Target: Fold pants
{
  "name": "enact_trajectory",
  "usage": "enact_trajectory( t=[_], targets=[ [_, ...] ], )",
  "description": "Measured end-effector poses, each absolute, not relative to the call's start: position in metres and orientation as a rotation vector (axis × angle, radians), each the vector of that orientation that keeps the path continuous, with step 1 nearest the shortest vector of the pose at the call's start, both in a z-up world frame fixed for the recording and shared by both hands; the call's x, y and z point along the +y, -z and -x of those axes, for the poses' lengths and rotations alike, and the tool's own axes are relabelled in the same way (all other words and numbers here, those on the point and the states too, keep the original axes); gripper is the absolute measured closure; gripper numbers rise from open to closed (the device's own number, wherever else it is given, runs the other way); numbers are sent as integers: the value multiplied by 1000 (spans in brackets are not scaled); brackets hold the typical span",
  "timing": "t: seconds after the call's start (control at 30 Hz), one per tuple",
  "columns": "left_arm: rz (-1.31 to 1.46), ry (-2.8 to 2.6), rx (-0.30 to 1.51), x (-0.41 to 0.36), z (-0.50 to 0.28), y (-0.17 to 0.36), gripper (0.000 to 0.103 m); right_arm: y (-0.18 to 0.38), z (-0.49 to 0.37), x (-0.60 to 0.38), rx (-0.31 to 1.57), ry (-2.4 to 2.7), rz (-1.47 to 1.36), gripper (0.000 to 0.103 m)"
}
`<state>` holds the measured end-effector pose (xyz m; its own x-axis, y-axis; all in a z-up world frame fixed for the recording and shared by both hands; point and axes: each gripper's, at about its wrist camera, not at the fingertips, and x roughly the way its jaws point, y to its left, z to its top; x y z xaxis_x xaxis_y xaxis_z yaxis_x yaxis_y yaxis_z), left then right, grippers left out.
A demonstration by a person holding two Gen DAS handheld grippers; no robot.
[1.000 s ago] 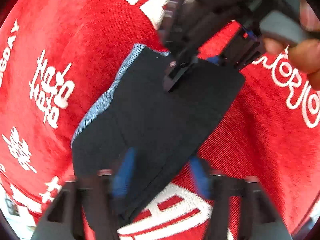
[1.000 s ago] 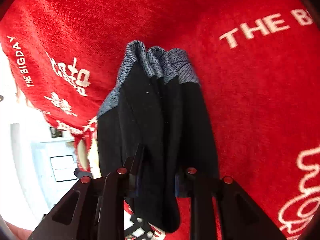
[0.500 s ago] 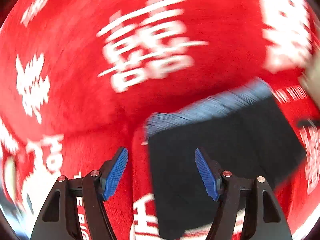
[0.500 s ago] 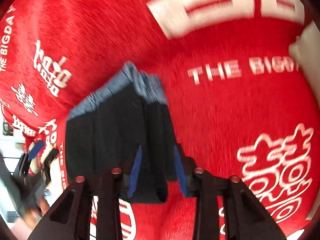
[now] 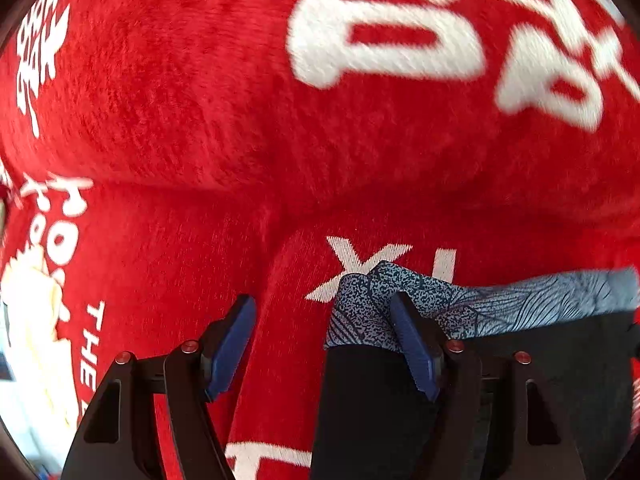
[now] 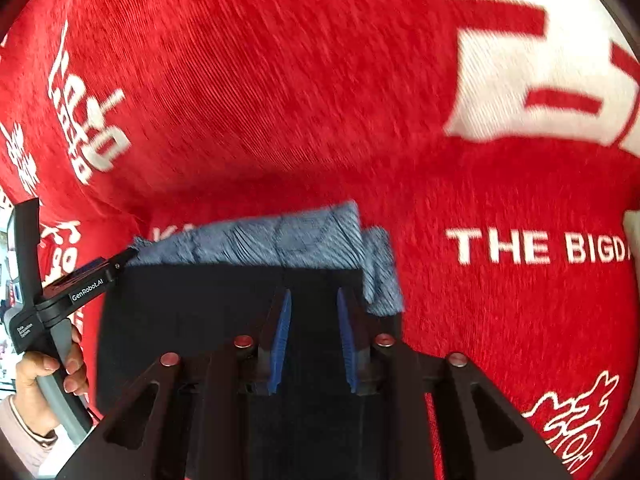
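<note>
The folded dark navy pants (image 6: 208,312) with a blue-grey patterned waistband (image 6: 280,236) lie on the red blanket (image 6: 280,100). My right gripper (image 6: 312,332) is shut on a fold of the dark fabric near the waistband. My left gripper (image 5: 324,340) is open at the left corner of the pants (image 5: 360,400); its right finger (image 5: 412,348) rests over the patterned waistband (image 5: 500,304), its left finger (image 5: 232,340) is over the blanket. In the right wrist view the left gripper (image 6: 120,260) touches the waistband's left end.
The red plush blanket (image 5: 200,100) with white lettering covers the whole surface, with a raised fold behind the pants. A pale object (image 5: 36,320) lies at its left edge. A hand (image 6: 44,376) holds the left tool's handle.
The left gripper let go of the pants, swung around and came down open at the waistband's left corner. The right gripper kept its hold and the pants now lie flatter, waistband away from it.
</note>
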<state>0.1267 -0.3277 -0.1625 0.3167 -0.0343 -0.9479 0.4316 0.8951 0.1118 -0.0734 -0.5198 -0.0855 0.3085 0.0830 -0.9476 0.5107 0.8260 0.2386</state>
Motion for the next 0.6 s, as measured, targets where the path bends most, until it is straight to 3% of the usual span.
enact_trajectory(
  t=[0.07,0.1,0.37,0.6],
  targets=[
    [-383,315,1211,-327,-125,167,32,88,82,-516,1227,303,-540,82],
    [-370,310,1215,-325,-125,165,32,88,82,-516,1232,318,-530,75],
    [-344,385,1172,-285,-78,109,32,61,132,-501,1198,377,-601,74],
    [-373,404,1226,-270,-17,134,29,77,158,-451,1250,404,-521,74]
  ],
)
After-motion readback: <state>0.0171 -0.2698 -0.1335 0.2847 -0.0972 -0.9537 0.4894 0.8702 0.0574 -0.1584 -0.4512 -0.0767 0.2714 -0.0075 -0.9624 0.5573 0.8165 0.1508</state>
